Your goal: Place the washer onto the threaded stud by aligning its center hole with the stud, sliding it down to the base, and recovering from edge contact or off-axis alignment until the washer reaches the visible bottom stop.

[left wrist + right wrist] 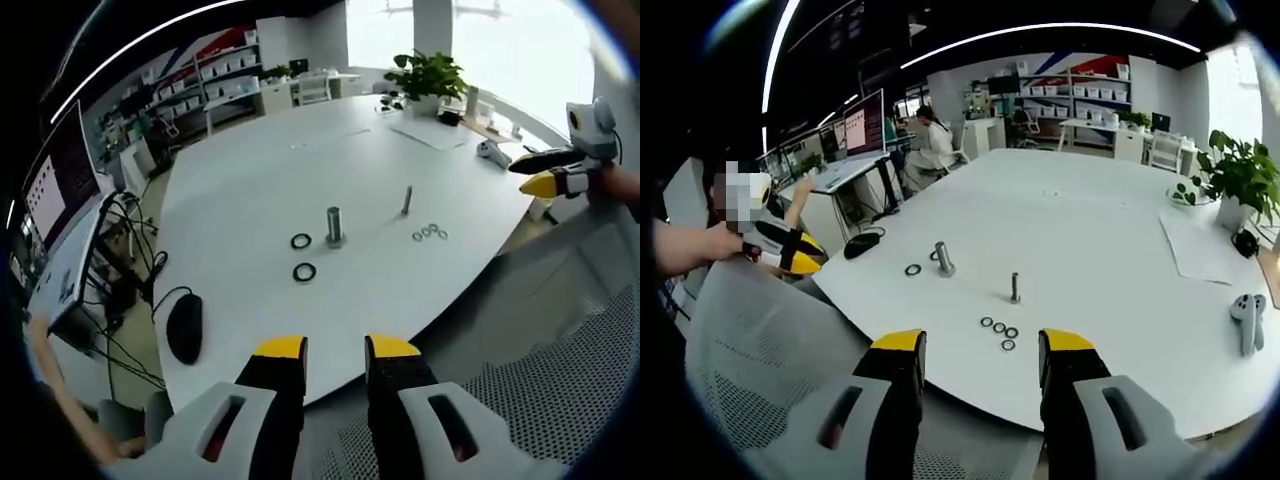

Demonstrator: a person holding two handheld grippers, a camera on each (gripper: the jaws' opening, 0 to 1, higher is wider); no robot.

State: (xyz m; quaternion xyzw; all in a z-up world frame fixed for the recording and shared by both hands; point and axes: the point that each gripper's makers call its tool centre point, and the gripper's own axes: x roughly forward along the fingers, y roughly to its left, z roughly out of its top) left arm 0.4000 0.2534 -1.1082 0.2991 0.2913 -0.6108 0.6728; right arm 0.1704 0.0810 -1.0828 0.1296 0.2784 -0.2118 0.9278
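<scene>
Steel washers [999, 331] just ahead of spread, empty right tongs [982, 350]; left tongs [335, 350] spread too. Approach step; next, pinch one, align over stud [1015, 287].

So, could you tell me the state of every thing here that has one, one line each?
left gripper: open, empty
right gripper: open, empty
thin stud: upright, bare
thick stud: upright, bare
small washers: loose, flat on table
black rings: flat on table, beside thick stud
monitor: on
</scene>
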